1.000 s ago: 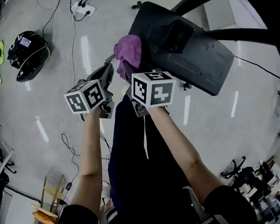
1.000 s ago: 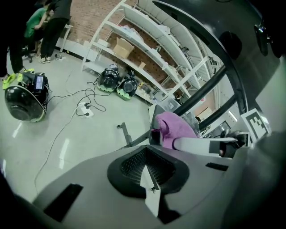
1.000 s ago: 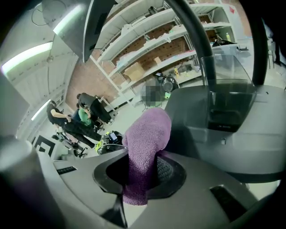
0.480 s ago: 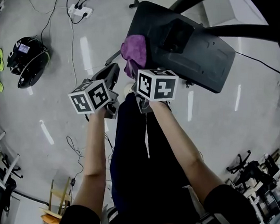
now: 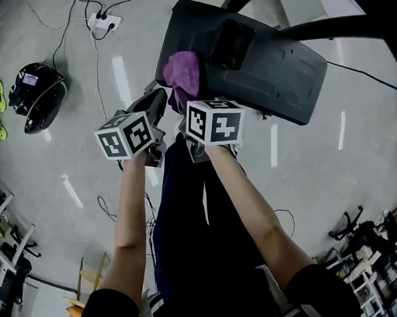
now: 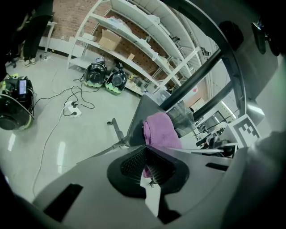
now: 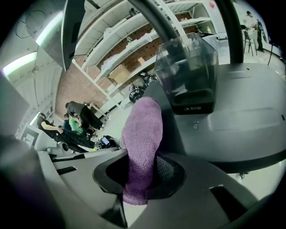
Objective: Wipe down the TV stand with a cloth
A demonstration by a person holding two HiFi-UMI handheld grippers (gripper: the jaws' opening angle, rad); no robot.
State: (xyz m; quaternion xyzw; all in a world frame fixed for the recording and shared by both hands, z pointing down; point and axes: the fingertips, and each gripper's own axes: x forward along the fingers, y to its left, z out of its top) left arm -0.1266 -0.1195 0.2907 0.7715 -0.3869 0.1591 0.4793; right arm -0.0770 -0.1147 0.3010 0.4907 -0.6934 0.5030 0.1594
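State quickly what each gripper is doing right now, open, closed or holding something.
The left gripper: fingers closed, holding nothing.
The right gripper: closed on the purple cloth.

place: workshop | signs: storage shelves (image 6: 134,42), brick wall (image 6: 71,18), floor power strip (image 5: 99,23)

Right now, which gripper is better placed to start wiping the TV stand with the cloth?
Right. The right gripper is shut on the purple cloth, which rests against the dark TV stand. The left gripper sits beside it with jaws together, so it would probably have to regrip first.
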